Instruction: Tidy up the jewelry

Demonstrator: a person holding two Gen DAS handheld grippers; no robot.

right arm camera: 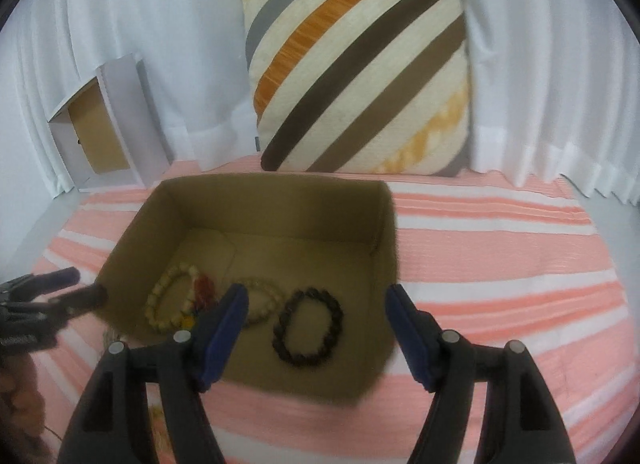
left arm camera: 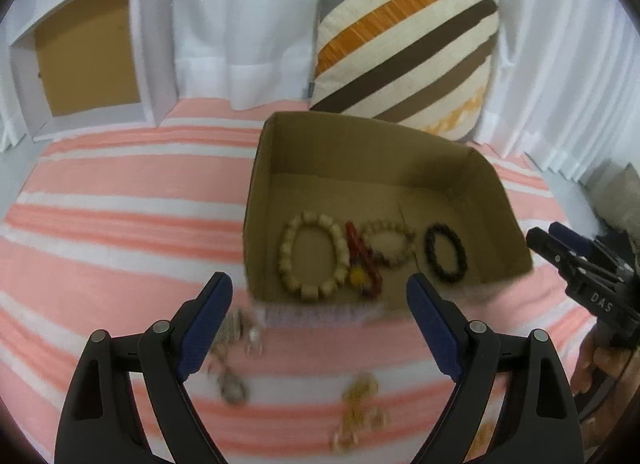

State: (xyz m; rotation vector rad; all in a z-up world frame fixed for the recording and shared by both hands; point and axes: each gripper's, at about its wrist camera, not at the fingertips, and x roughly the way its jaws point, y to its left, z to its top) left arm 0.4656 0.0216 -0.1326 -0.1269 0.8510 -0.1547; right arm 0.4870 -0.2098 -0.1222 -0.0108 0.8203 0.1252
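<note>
- Open brown cardboard box (right arm camera: 372, 220) on the pink-and-white striped bedspread (right arm camera: 500, 264): serves as the collecting container; its low walls let either tool reach in from above.
- Inside the box, laid in a row on the floor: large cream beaded bracelet (left arm camera: 310, 254), red beaded strand (left arm camera: 360, 260), smaller cream beaded bracelet (left arm camera: 390, 242), black beaded bracelet (right arm camera: 307, 327). Side-by-side placement keeps pieces from tangling.
- Left gripper (left arm camera: 320, 316): fingers wide apart, nothing between them, hovering over the near box wall and the loose pieces in front of it.
- Unsorted jewelry on the bedspread outside the box: silvery chain pieces (left arm camera: 236, 356) and gold-coloured chain pieces (left arm camera: 358, 412), both blurred; probably the next items to sort.
- Right gripper (right arm camera: 316, 318): fingers apart and empty, framing the black bracelet from above without touching it.
- Striped cushion (right arm camera: 360, 72) and white open box (right arm camera: 108, 128) stand against the curtain, well apart from the work.
</note>
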